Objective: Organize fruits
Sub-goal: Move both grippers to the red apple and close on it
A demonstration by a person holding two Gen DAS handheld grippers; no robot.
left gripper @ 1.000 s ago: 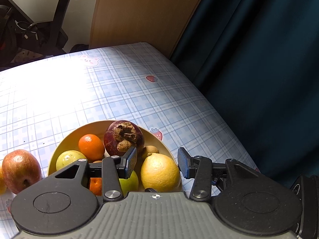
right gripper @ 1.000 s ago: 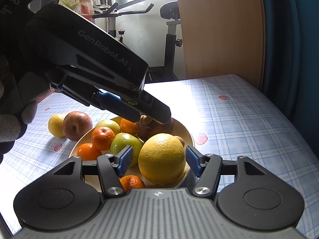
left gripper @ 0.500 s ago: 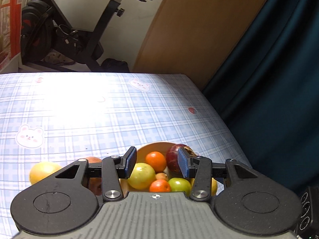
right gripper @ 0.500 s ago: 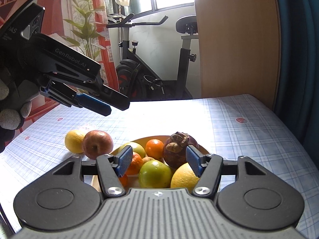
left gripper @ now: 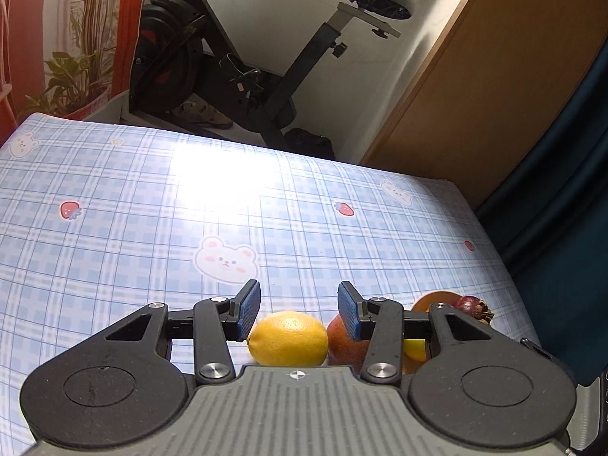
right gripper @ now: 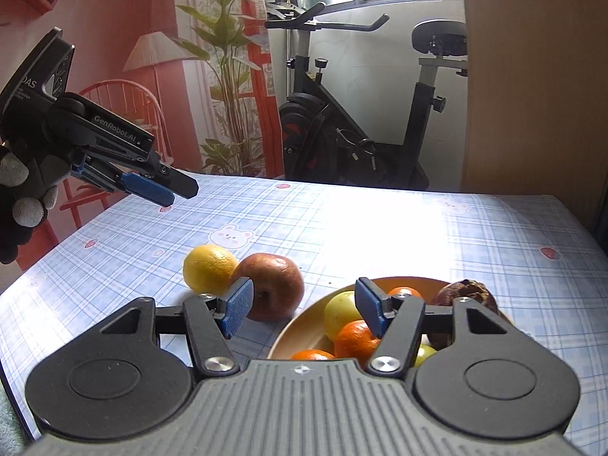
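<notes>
A yellow lemon (left gripper: 288, 339) lies on its side on the counter, just below the gap of the left tongs (left gripper: 299, 306), touching a reddish-brown apple (right gripper: 273, 286) on its right, whose stem dimple faces the camera. Both sit behind the left pad of the right tongs (right gripper: 304, 306). A tan bowl (right gripper: 295, 328) stands under the right pad of those tongs, apart from the apple. It holds a pale green-yellow fruit (right gripper: 339, 309), several small oranges (right gripper: 355, 338), and a dark purple mangosteen (right gripper: 466, 295) with a dried brown cap at its far right side.
</notes>
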